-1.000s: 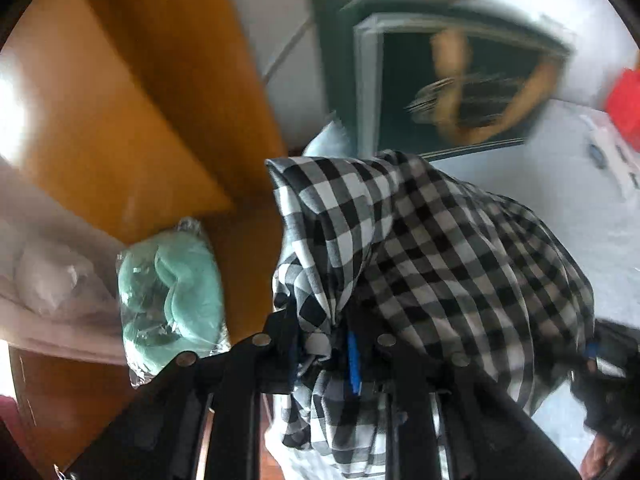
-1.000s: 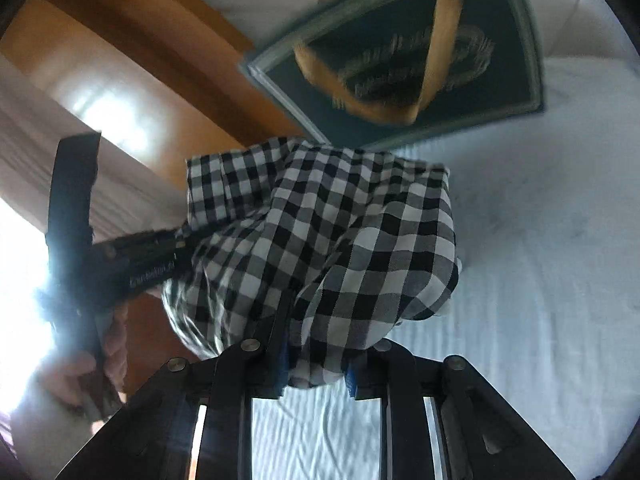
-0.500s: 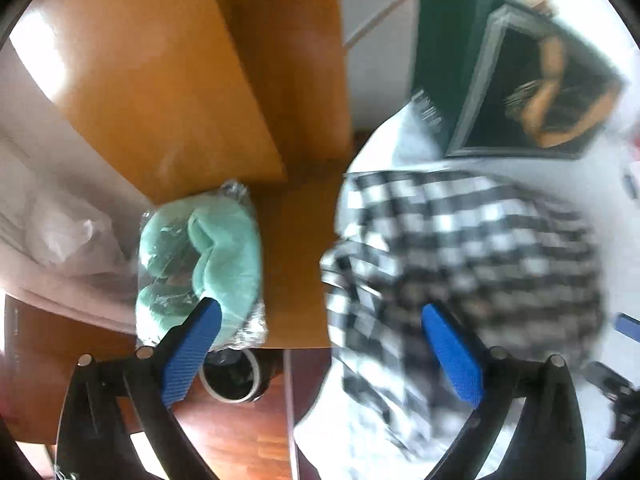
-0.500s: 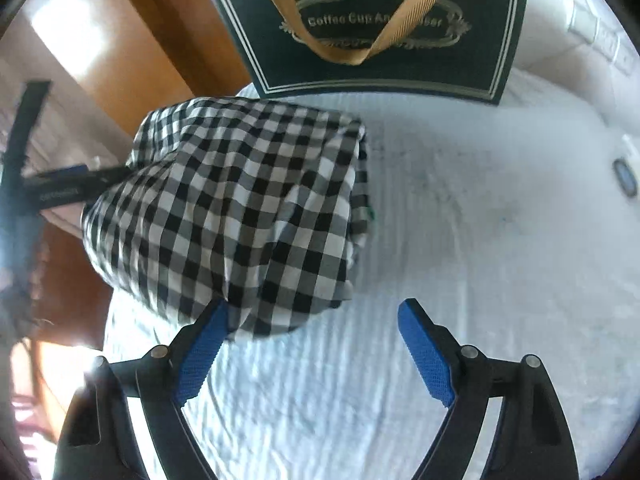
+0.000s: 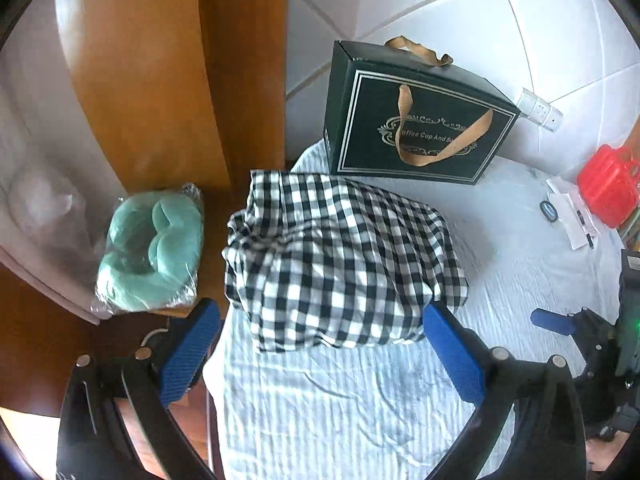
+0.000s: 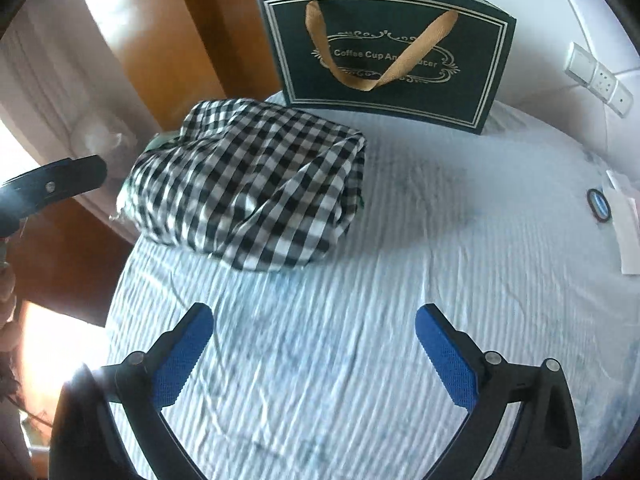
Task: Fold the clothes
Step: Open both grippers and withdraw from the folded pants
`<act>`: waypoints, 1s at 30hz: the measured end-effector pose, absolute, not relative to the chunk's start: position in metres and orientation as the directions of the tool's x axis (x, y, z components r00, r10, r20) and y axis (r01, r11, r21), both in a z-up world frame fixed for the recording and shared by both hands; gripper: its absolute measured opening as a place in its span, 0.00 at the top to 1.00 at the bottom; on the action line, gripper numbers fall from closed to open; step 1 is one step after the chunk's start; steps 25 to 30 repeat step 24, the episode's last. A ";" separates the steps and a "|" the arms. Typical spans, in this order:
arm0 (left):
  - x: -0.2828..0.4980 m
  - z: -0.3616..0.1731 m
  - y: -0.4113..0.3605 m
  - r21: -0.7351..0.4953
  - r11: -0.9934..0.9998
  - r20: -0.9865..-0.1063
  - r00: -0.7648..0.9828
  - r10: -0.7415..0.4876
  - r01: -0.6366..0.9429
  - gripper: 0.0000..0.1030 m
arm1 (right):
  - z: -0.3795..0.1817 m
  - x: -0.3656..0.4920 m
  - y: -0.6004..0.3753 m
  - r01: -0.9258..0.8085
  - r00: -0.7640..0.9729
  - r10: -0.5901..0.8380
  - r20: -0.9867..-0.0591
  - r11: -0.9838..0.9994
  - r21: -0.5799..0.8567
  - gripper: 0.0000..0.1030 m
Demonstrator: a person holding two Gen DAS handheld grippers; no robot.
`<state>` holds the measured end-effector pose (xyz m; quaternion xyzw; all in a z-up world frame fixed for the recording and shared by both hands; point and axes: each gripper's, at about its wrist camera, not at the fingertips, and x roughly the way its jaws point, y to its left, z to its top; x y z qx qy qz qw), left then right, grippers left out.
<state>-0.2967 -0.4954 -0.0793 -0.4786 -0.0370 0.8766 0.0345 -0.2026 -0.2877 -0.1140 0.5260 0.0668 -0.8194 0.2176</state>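
A black-and-white checked shirt (image 5: 340, 264) lies folded in a bundle on the striped light-blue cloth (image 5: 340, 408), near the table's far left corner. It also shows in the right wrist view (image 6: 256, 188). My left gripper (image 5: 320, 344) is open and empty, its blue pads just in front of the bundle's near edge. My right gripper (image 6: 314, 356) is open and empty, well back from the shirt over bare cloth (image 6: 400, 280). The right gripper's tip shows at the right edge of the left wrist view (image 5: 552, 322).
A dark green gift bag (image 5: 416, 128) with tan handles stands behind the shirt, also in the right wrist view (image 6: 388, 52). A wrapped mint-green item (image 5: 152, 248) lies left of the table. A red container (image 5: 608, 184) and papers (image 5: 572, 212) lie at the right.
Both grippers have let go of the shirt and opened. The shirt now lies on the cloth, and both grippers have drawn back from it.
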 end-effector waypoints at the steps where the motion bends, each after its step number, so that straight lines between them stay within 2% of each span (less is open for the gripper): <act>1: -0.294 -0.081 -0.494 -0.095 -0.995 -0.839 -0.537 0.089 -0.017 0.00 | -0.113 -0.200 -0.288 0.434 -0.355 -0.284 -0.891 -0.894 0.112 0.01; 5: -0.289 -0.087 -0.489 -0.045 -0.998 -0.854 -0.520 0.020 0.036 0.00 | -0.106 -0.194 -0.290 0.440 -0.373 -0.283 -0.884 -0.892 0.100 0.01; 30: -0.291 -0.086 -0.487 -0.062 -0.997 -0.854 -0.520 0.033 0.038 0.00 | -0.091 -0.196 -0.291 0.400 -0.414 -0.276 -0.867 -0.911 0.099 0.01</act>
